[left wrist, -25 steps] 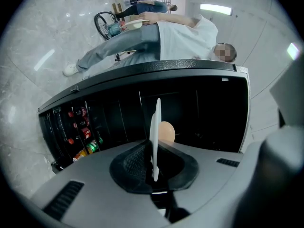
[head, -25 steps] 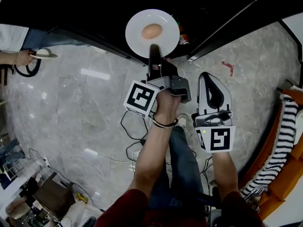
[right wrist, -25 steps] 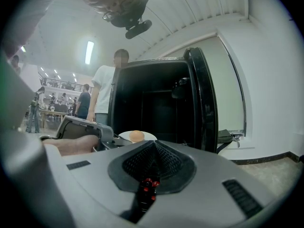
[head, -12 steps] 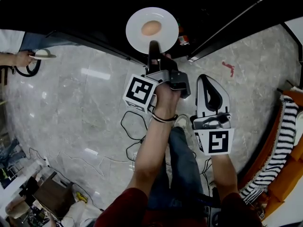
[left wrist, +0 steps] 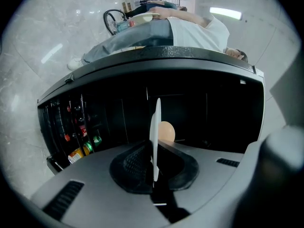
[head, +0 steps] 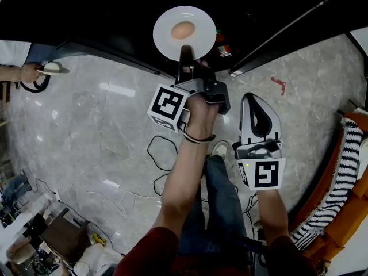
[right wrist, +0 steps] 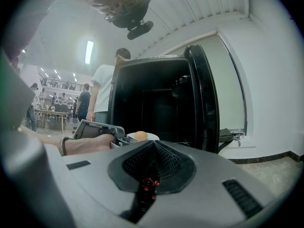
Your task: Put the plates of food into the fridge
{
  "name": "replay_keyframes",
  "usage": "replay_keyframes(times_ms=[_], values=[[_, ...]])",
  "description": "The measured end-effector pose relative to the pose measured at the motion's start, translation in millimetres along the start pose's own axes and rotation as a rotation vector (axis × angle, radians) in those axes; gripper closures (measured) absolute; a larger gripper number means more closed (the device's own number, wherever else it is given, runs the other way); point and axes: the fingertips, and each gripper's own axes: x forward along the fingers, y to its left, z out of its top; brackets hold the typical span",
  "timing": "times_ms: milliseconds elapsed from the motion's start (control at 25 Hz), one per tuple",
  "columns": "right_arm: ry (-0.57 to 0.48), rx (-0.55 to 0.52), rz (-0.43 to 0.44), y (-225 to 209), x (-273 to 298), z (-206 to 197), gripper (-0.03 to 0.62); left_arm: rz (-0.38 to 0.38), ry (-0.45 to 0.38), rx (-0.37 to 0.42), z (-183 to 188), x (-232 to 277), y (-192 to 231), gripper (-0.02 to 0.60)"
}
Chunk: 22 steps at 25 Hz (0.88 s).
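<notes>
A white plate (head: 184,32) with a round tan piece of food (head: 182,31) is held out over the dark fridge interior (head: 115,10). My left gripper (head: 186,55) is shut on the plate's near rim. In the left gripper view the plate (left wrist: 155,137) shows edge-on between the jaws, with the food (left wrist: 166,131) behind it. My right gripper (head: 253,99) hangs to the right, shut and empty, short of the fridge door (head: 287,27). In the right gripper view the plate (right wrist: 147,136) and food (right wrist: 140,135) show beside the open fridge (right wrist: 152,103).
Door shelves hold cans and bottles (left wrist: 78,141). A person (right wrist: 102,96) stands left of the fridge; their hand with a dish (head: 49,68) shows at the head view's left. Cables (head: 161,160) lie on the marble floor. A striped cloth on an orange seat (head: 342,177) is at right.
The left gripper has carried the plate a little further forward into the fridge opening. The right gripper has stayed nearly still.
</notes>
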Motion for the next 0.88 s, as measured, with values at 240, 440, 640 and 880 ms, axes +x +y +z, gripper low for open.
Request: replay_keyframes(times_ms=[240, 440, 640, 880], values=[[0.003, 0.000, -0.001, -2.7, 2.6, -1.2, 0.583, 0.005, -0.001, 0.000, 2.5, 11.7, 0.5, 0.560], [0.004, -0.003, -0.002, -1.0, -0.5, -0.7, 0.583, 0.007, 0.009, -0.006, 1.9, 13.4, -0.4, 0.560], [0.007, -0.003, -0.004, -2.4, -0.5, -1.9, 0.583, 0.013, 0.013, -0.008, 3.0, 17.1, 2.3, 0.560], [0.004, -0.003, -0.002, -0.5, -5.7, -0.7, 0.583, 0.014, 0.016, -0.029, 2.9, 19.2, -0.1, 0.560]])
